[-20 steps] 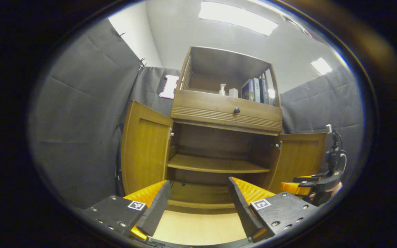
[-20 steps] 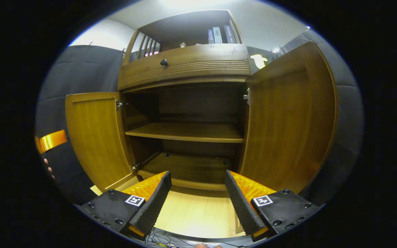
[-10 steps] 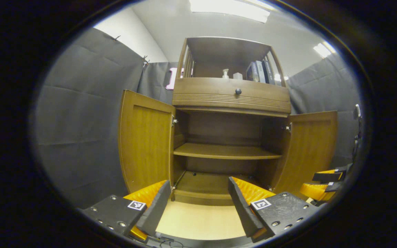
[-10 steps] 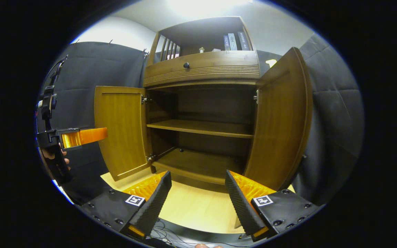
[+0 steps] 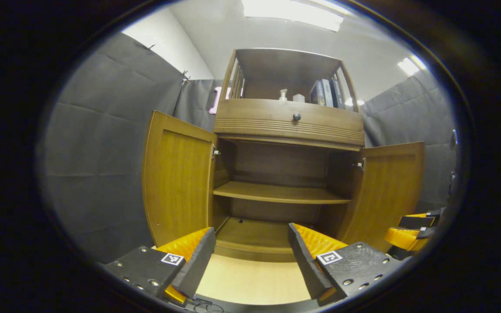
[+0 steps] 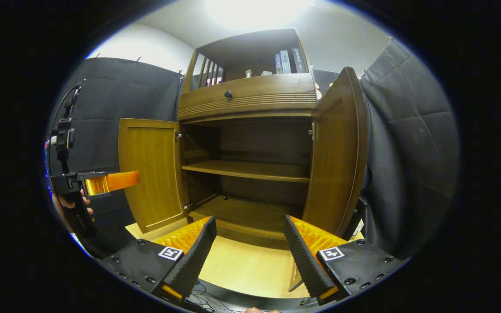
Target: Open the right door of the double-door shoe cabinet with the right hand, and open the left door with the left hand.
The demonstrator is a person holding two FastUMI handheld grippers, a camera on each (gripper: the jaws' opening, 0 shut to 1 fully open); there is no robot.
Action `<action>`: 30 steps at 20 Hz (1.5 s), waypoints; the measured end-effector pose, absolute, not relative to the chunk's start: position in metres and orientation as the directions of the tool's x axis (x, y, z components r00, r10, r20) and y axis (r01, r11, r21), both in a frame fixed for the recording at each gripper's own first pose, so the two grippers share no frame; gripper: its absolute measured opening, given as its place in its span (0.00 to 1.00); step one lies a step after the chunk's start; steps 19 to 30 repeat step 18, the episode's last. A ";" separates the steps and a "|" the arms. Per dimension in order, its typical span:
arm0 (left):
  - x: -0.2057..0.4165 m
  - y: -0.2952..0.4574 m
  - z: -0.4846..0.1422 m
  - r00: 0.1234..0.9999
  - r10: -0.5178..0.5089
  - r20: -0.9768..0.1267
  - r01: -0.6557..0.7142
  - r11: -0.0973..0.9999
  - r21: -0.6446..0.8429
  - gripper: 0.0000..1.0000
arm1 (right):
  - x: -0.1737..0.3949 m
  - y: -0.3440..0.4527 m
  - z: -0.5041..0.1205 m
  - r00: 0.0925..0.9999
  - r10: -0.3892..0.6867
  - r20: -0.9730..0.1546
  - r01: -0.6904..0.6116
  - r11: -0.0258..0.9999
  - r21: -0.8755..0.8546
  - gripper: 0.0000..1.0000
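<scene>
Shoe cabinet [image 5: 288,126] of glossy brown wood, flat-panelled doors swung out; both grippers [image 5: 250,256] [image 6: 248,252] spread wide, empty.

Ahead of the left gripper [image 5: 250,256] the cabinet [image 5: 288,126] stood wide open, with bare floor [image 5: 255,282] between its spread fingers and the cabinet's base. The left door [image 5: 176,174] swung out on that gripper's left and the right door [image 5: 385,187] on its right, walling the approach on both sides. Inside, one shelf [image 5: 278,193] split the hollow into an upper and a lower gap, both free. From the right gripper [image 6: 250,256], the right door [image 6: 337,152] stood close on its right, with black cloth [image 6: 407,143] just beyond it. The left gripper [image 6: 102,182] hung well off to the right gripper's left, in front of the left door [image 6: 150,169].
</scene>
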State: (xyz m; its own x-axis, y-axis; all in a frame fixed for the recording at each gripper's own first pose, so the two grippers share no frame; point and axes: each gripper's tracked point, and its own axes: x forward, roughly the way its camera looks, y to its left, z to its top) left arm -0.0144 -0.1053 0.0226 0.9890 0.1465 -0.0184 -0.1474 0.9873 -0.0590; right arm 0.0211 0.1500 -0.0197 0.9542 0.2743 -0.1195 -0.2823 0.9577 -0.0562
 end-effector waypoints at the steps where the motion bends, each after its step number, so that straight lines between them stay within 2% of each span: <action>1: -0.014 -0.106 0.022 0.988 0.149 -0.026 -0.151 0.987 -0.055 0.95 | 0.020 0.150 -0.020 0.954 0.276 -0.118 -0.284 0.957 -0.052 0.97; 5: -0.012 -0.106 0.020 0.986 0.161 -0.040 -0.163 0.984 -0.069 0.95 | 0.013 0.155 -0.023 0.948 0.293 -0.127 -0.299 0.954 -0.029 0.97; 10: -0.015 -0.104 0.024 0.982 0.185 -0.048 -0.186 0.983 -0.006 0.94 | 0.009 0.163 -0.033 0.936 0.307 -0.170 -0.313 0.950 -0.010 0.97; 18: -0.013 -0.110 0.031 0.995 0.098 -0.005 -0.098 0.995 -0.008 0.95 | 0.031 0.175 -0.014 0.954 0.261 -0.145 -0.268 0.963 -0.032 0.97; 30: -0.013 -0.110 0.031 0.995 0.098 -0.005 -0.098 0.995 -0.008 0.95 | 0.031 0.175 -0.014 0.954 0.261 -0.145 -0.268 0.963 -0.032 0.97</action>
